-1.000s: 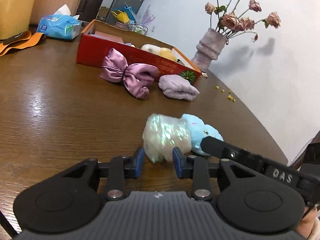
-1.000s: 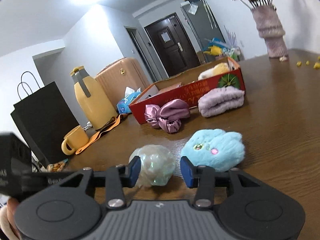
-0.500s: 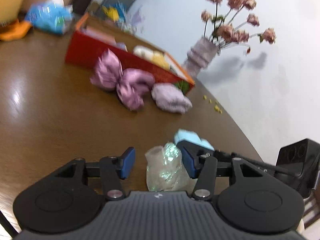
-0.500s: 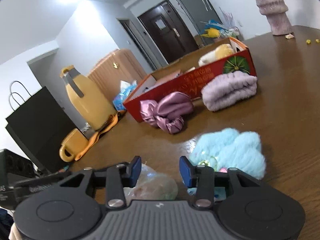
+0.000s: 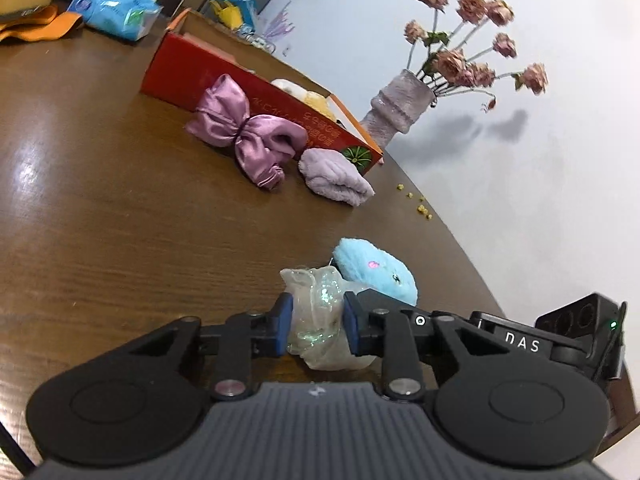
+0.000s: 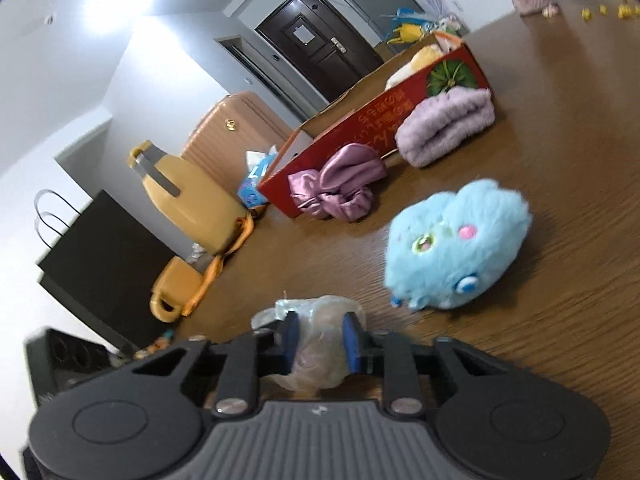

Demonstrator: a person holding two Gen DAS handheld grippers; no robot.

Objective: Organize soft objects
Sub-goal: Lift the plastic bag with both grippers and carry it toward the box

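Note:
A translucent, shimmering soft bundle (image 5: 316, 292) lies on the brown table (image 5: 100, 208) and both grippers hold it. My left gripper (image 5: 317, 326) is closing, its blue pads pressing the bundle's sides. My right gripper (image 6: 320, 340) is closing too, and its pads squeeze the same bundle (image 6: 324, 312) from the other end. Just beyond the bundle sits a blue plush toy (image 5: 376, 270), to the right of it in the right wrist view (image 6: 456, 244). A purple satin bow (image 5: 248, 136) and a lilac fluffy cloth (image 5: 336, 176) lie against the red box (image 5: 180, 68).
Cream and yellow soft toys rest inside the red box (image 6: 360, 132). A vase of dried roses (image 5: 400, 108) stands near the far table edge, with yellow crumbs nearby. A tissue pack (image 5: 116, 0), yellow jug (image 6: 184, 196), yellow mug (image 6: 172, 296) and black bag (image 6: 96, 256) stand at the left.
The left jaws opened wider, then closed onto the bundle, now squashed narrow. The right jaws also narrowed onto it. Both views have tilted, and the blue plush sits closer to the right gripper.

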